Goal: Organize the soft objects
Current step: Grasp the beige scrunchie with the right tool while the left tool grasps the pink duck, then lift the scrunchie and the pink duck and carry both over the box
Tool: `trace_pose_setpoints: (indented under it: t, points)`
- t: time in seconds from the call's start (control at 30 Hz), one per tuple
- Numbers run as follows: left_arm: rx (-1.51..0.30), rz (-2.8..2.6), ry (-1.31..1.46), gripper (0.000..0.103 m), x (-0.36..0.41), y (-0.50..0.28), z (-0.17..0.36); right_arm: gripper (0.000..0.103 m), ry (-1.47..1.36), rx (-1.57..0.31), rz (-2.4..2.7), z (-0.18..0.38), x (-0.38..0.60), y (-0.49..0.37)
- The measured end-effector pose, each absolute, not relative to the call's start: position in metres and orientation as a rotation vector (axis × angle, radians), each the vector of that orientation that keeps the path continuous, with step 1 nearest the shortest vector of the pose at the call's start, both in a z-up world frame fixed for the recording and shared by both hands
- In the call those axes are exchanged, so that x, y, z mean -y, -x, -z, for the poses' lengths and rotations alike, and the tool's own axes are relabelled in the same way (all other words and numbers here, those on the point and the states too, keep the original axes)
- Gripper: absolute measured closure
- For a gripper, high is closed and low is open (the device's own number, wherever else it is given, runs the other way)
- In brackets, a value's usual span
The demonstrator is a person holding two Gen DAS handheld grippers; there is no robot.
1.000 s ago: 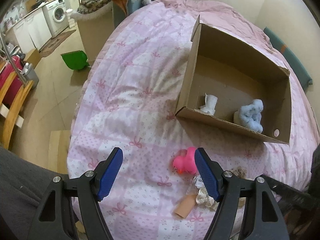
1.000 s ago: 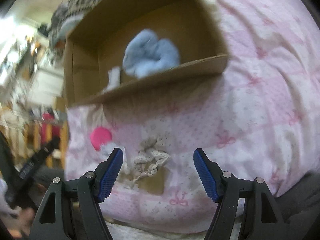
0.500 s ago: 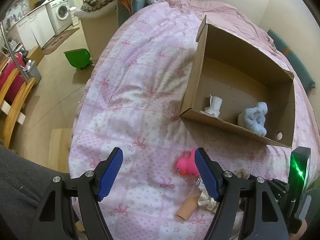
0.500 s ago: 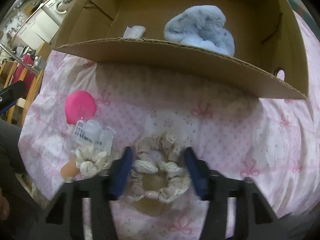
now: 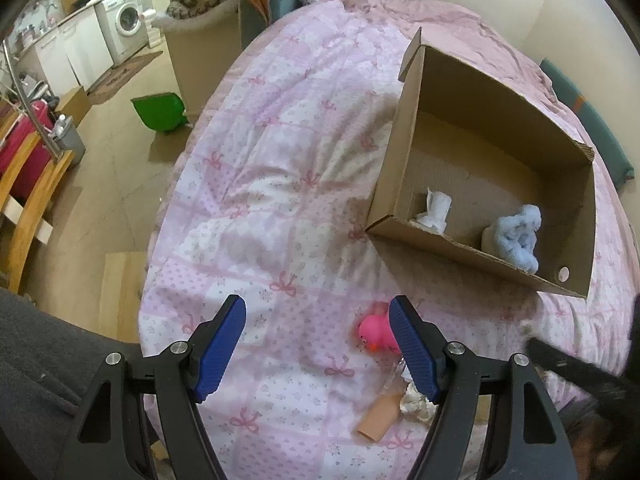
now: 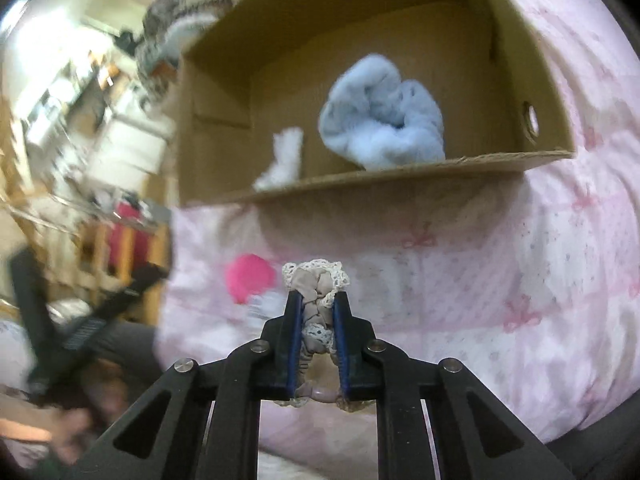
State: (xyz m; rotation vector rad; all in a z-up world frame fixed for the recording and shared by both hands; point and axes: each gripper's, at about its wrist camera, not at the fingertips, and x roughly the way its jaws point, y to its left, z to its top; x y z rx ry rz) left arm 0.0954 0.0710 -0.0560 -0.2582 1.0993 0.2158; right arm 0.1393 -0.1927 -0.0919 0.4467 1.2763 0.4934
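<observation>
A cardboard box [image 5: 404, 140] lies open on the pink bedspread [image 5: 280, 160], also in the right wrist view [image 6: 224, 128]. Inside it are a fluffy blue soft item [image 5: 518, 236] [image 6: 384, 120] and a small white cloth [image 5: 436, 210] [image 6: 282, 160]. My right gripper [image 6: 317, 300] is shut on a beige lace scrunchie [image 6: 316, 280], held above the bed in front of the box. My left gripper [image 5: 318, 316] is open and empty above the bed's near part. A pink rubber duck [image 5: 374, 332] [image 6: 250, 282] lies beside its right finger.
A second cream scrunchie [image 5: 416, 400], a clear packet and a tan tube [image 5: 378, 420] lie on the bed near the front edge. Left of the bed are floor, a green bin [image 5: 160, 112], wooden chairs [image 5: 28, 200] and a washing machine [image 5: 124, 24].
My right gripper has closed on the beige lace scrunchie and lifted it off the bed toward the box. My left gripper stays open, its view shifting slightly.
</observation>
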Motion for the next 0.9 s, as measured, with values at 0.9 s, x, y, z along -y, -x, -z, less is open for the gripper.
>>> trace_pose_setpoints:
  t: [0.9]
  points:
    - [-1.429, -0.073, 0.397, 0.062, -0.045, -0.150, 0.149, 0.086, -0.468, -1.213, -0.459, 0.081, 0.205, -0.132]
